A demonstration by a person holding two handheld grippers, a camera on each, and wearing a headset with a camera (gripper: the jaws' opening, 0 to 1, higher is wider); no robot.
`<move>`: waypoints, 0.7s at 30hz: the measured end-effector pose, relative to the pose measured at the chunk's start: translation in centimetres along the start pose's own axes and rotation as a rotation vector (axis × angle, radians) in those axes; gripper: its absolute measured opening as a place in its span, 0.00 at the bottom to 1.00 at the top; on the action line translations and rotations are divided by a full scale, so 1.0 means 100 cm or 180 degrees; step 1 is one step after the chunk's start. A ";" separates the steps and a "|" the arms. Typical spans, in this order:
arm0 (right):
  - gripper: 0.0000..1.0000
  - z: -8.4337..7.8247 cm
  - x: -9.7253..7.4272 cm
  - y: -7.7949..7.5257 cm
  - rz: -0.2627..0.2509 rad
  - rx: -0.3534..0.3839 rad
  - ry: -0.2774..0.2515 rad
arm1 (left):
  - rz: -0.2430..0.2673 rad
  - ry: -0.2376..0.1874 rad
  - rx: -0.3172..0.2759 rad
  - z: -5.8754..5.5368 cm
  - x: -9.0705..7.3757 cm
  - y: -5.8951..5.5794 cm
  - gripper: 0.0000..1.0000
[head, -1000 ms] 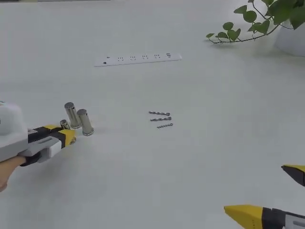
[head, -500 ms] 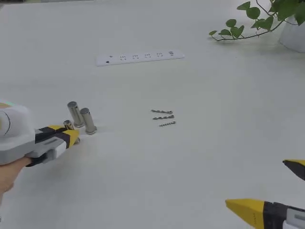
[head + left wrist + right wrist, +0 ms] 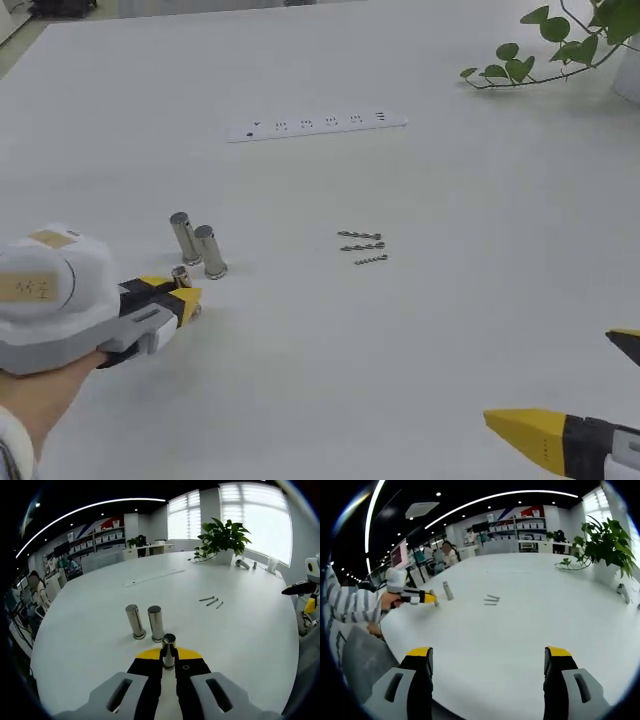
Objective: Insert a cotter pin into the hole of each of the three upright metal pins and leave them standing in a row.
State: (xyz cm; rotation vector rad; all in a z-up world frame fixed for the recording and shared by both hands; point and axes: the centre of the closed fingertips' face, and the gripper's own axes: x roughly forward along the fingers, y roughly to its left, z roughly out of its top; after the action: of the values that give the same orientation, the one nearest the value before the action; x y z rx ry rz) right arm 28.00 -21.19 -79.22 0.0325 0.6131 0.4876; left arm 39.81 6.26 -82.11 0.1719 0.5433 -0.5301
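From the head view, the left gripper point(image 3: 186, 296) sits low at the left of the white worktop point(image 3: 420, 340). Its yellow tips are closed around one metal pin point(image 3: 181, 276), which stands upright. Two more metal pins point(image 3: 209, 250) stand close together just behind it. The three cotter pins point(image 3: 362, 247) lie side by side in the middle, well apart from the metal pins. The right gripper point(image 3: 585, 395) waits at the bottom right corner. A power strip point(image 3: 318, 125) lies far back.

In the left gripper view, the jaws pinch the metal pin point(image 3: 168, 650) low down, and its shiny top pokes up. The two more metal pins point(image 3: 155, 623) stand just past it. The cotter pins point(image 3: 212, 601) are off to the right.

In the right gripper view, the right gripper point(image 3: 488, 654) is wide open and holds nothing. The cotter pins point(image 3: 491, 600) lie ahead of it, with the left gripper point(image 3: 417, 597) further off to the left.

I think the job now is to hold this pin steady for its cotter pin. The hold should be firm and low, so the pin's upper part stays free. I cannot see the hole; it is too small. It should face the open gripper. That gripper should pick up just one cotter pin by its looped end and slide it in straight, without bumping the two standing pins.
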 end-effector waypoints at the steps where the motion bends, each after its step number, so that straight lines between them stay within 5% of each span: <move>1: 0.93 0.000 0.000 0.001 0.0014 -0.0024 0.0005 | 0.0007 -0.0021 0.0001 0.001 -0.002 -0.003 0.07; 21: 0.93 0.006 -0.004 0.009 0.0145 -0.0162 -0.0052 | 0.0403 -0.0115 -0.0246 0.006 -0.029 -0.017 0.07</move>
State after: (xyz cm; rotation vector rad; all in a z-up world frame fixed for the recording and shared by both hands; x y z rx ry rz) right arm 27.65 -20.47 -78.32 0.0022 0.5848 0.5465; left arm 37.08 5.89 -80.12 0.1220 0.5133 -0.3877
